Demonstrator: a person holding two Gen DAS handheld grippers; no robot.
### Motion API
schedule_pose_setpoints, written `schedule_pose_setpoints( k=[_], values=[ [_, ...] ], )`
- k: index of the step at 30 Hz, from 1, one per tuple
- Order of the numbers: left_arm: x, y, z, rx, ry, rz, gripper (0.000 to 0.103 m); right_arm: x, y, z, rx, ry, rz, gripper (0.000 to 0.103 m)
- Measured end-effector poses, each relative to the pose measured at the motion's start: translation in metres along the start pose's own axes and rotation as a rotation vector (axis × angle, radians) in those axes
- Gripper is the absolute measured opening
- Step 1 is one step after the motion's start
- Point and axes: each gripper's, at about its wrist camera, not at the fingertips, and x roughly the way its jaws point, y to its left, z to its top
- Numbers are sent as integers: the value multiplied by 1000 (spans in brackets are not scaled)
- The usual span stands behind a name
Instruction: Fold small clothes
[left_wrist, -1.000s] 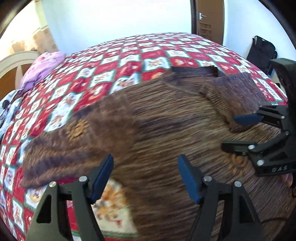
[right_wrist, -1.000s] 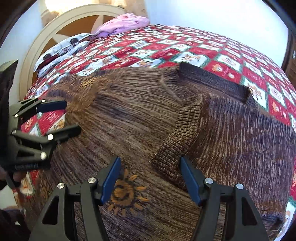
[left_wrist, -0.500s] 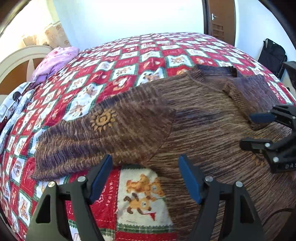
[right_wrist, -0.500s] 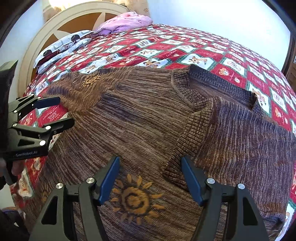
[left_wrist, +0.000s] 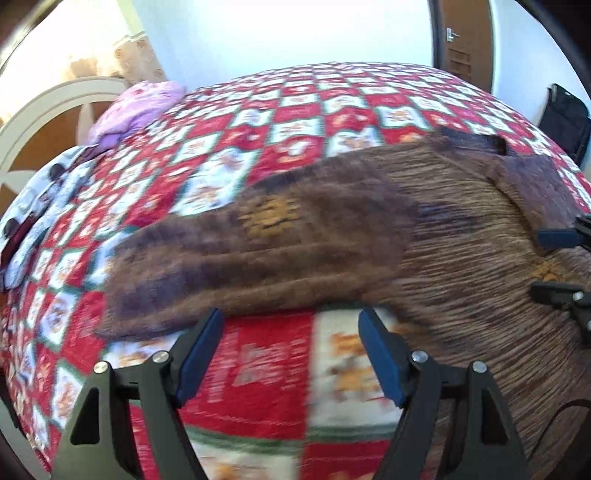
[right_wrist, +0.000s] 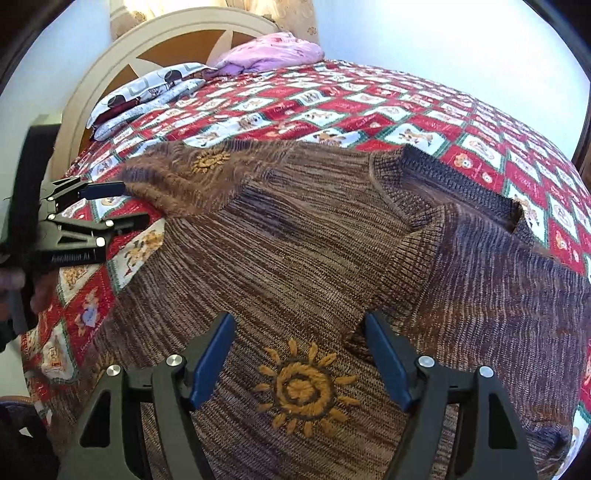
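A brown knitted sweater (right_wrist: 314, 251) with orange sun patterns lies flat on the bed. Its right sleeve (right_wrist: 461, 277) is folded over the body. Its left sleeve (left_wrist: 258, 251) stretches out to the left over the quilt. My left gripper (left_wrist: 290, 354) is open and empty, just in front of the left sleeve, over bare quilt. It also shows in the right wrist view (right_wrist: 122, 205). My right gripper (right_wrist: 299, 362) is open and empty above the sweater's body near a sun motif. It shows at the right edge of the left wrist view (left_wrist: 554, 258).
A red, white and green patchwork quilt (left_wrist: 332, 110) covers the bed. A pink cloth (right_wrist: 273, 51) and patterned pillows (right_wrist: 147, 88) lie by the cream headboard (right_wrist: 110, 74). A brown door (left_wrist: 461, 40) and a black bag (left_wrist: 565, 118) stand beyond the bed.
My left gripper has moved left, off the sweater's body to the left sleeve. My right gripper has drawn back a little over the body. Both stay open.
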Motion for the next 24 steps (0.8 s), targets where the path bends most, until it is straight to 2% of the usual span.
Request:
schedule_pose_setpoints(
  k=[7, 9, 14, 19, 22, 24],
  values=[
    [4, 96, -18, -175, 26, 183, 78, -16, 5, -8, -12, -18, 21, 75],
    [6, 117, -23, -233, 31, 198, 78, -20, 7, -10, -24, -21, 20, 75],
    [18, 148, -28, -381, 47, 160, 78, -24, 12, -15, -42, -23, 14, 75],
    [27, 153, -17, -480, 25, 80, 78, -27, 19, -17, -70, -30, 4, 75],
    [28, 150, -13, -502, 5, 57, 78, -30, 23, -18, -85, -36, 5, 75],
    [36, 147, -10, -488, 20, 63, 78, -32, 25, -18, -89, -42, 5, 75]
  ],
)
